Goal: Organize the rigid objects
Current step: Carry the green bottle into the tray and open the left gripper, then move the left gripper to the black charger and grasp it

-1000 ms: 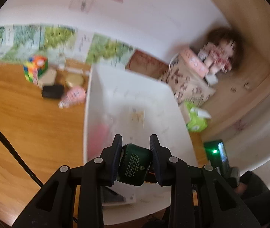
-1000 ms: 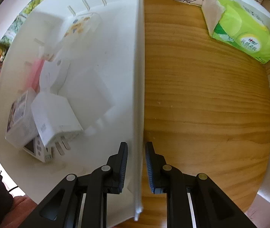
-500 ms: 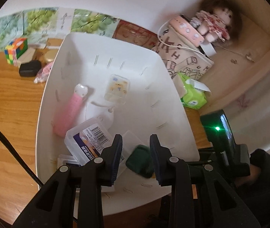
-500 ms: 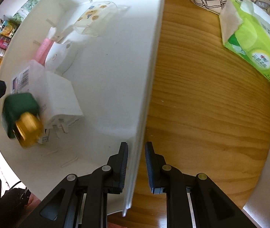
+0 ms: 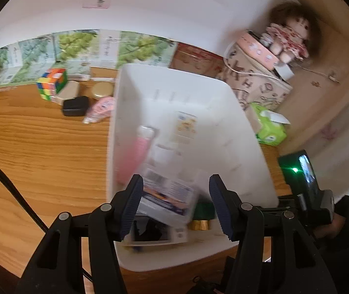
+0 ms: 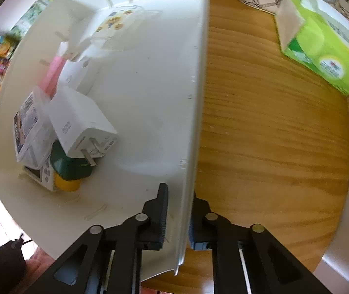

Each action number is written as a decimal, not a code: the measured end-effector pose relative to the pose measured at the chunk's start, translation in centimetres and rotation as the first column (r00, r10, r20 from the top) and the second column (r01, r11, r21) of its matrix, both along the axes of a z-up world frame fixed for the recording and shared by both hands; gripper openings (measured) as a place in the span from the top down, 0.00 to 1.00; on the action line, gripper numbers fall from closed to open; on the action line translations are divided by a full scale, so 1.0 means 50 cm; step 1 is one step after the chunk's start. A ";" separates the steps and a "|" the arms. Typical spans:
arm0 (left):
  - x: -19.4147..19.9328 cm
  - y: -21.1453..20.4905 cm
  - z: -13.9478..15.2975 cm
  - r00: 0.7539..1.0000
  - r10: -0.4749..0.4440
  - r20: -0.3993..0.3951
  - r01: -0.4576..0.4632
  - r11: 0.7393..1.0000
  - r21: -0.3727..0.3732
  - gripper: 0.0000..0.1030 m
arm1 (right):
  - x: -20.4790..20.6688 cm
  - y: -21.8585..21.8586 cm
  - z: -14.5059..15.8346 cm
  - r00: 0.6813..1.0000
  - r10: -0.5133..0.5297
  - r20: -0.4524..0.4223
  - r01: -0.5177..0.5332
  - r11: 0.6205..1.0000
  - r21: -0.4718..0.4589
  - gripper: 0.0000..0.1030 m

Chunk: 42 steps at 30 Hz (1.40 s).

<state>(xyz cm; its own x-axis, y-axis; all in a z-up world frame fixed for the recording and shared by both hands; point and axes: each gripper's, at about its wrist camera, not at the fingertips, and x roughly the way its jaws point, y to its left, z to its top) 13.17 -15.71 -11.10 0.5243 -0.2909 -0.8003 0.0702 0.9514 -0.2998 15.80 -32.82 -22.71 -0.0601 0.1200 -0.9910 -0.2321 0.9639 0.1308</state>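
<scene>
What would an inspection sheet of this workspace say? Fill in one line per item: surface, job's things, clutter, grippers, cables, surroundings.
Surface: wooden tabletop, grain visible.
Job's things: white plastic bin holding a dark green bottle with gold cap, white plug adapter, clear labelled box, pink tube; colourful puzzle cube, black case and gold lid wait outside.
Clutter: green tissue pack.
Grippers: left gripper opening, nothing between its pads; right gripper closing on the bin's wall.
Cables: black cable at left; white cord on patterned box.
Surroundings: doll, white wall.
</scene>
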 end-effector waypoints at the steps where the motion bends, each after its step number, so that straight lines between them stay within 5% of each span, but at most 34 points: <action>1: 0.003 0.013 0.001 1.000 0.007 -0.001 -0.007 1.000 0.004 0.40 | 0.000 0.000 -0.001 1.000 -0.006 -0.002 0.006 1.000 -0.005 0.88; 17: 0.111 0.232 0.005 0.997 0.067 -0.033 -0.066 0.997 0.042 0.38 | 0.012 0.017 -0.017 0.990 -0.143 -0.016 0.140 0.981 -0.138 0.89; 27: 0.208 0.300 -0.051 0.981 0.055 -0.184 -0.054 0.998 0.011 0.36 | 0.026 0.010 -0.014 0.970 -0.242 -0.016 0.235 0.954 -0.184 0.89; 32: 0.251 0.302 -0.077 0.974 0.029 -0.226 -0.025 0.999 0.020 0.23 | 0.040 -0.010 -0.011 0.949 -0.314 -0.034 0.304 0.936 -0.176 0.89; 38: 0.312 0.313 -0.129 0.937 0.064 -0.343 -0.078 0.997 -0.027 0.22 | 0.045 -0.034 -0.016 0.921 -0.387 -0.039 0.374 0.910 -0.177 0.87; 42: 0.345 0.311 -0.153 0.916 0.104 -0.389 -0.105 0.994 0.018 0.21 | 0.053 -0.041 -0.019 0.906 -0.421 -0.040 0.406 0.893 -0.196 0.85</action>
